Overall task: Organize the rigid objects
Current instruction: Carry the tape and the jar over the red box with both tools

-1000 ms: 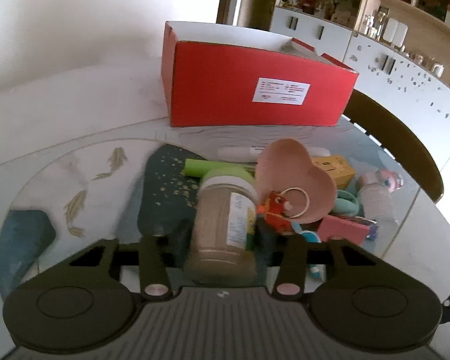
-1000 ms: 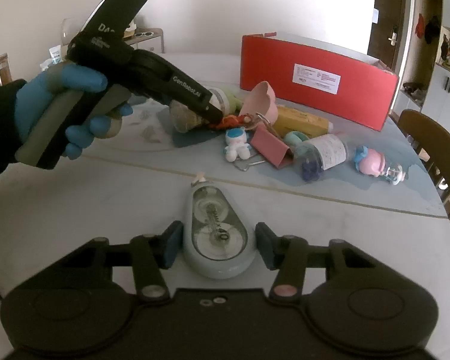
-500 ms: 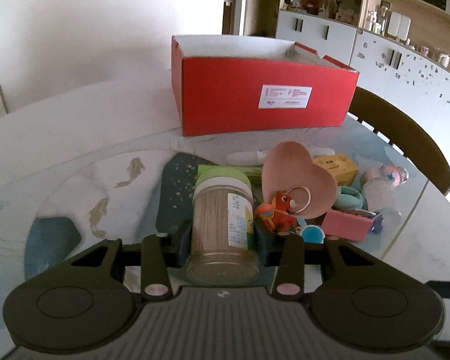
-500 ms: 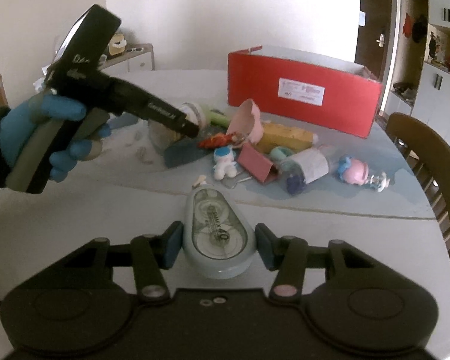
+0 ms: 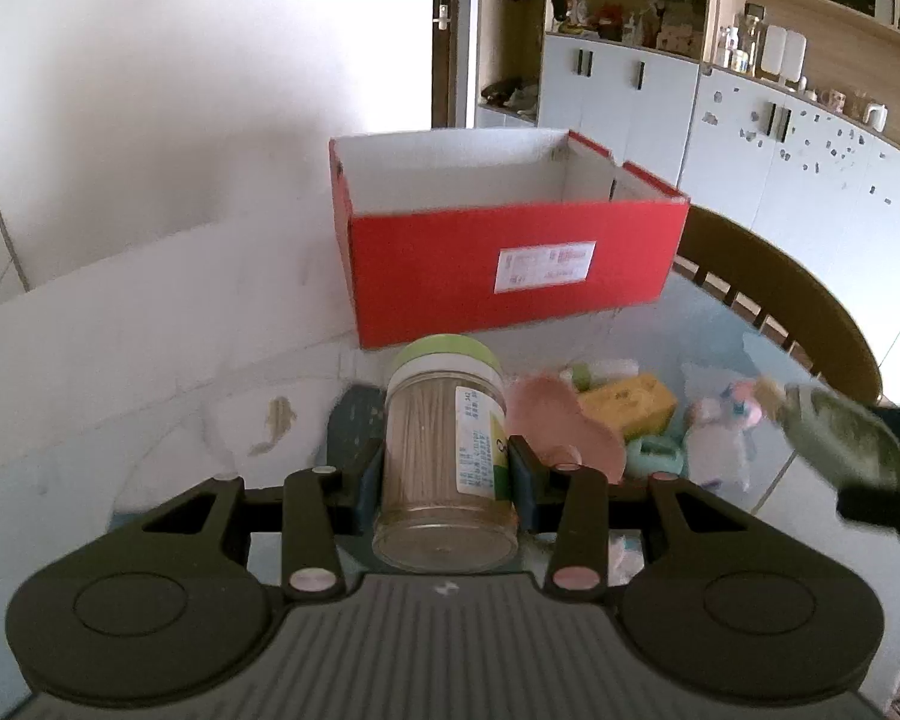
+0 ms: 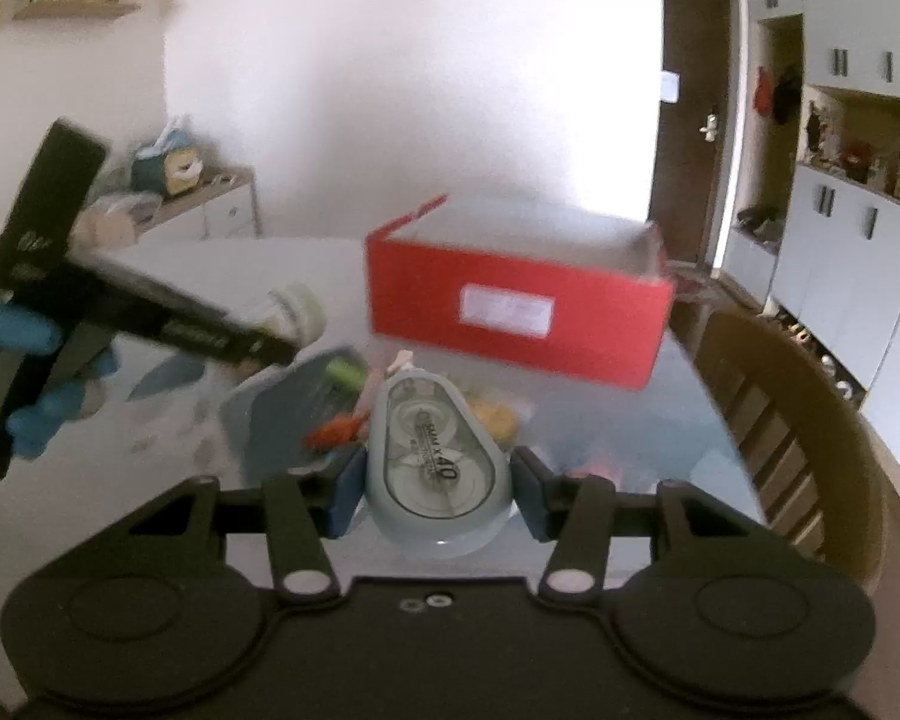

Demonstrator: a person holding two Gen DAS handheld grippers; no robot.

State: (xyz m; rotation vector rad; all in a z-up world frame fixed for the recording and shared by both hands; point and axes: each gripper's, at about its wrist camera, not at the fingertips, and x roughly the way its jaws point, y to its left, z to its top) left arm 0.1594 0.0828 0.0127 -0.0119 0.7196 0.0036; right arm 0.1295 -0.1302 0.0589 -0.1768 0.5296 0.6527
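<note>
Left gripper: jaws clamped on the sides of a jar, held clear of the counter, green lid pointing away.
Right gripper: jaws clamped on a tape dispenser, narrow tip pointing away, lifted off the counter.
Left hand: blue glove around the left gripper's handle, seen blurred in the right wrist view.
Box: red, open-topped, white inside, at the counter's far edge, beyond both grippers.
Pile: pink heart dish, yellow box, pink toy, between the jar and the counter's right edge, in front of the red box.
Chair: wooden back at the right edge.
</note>
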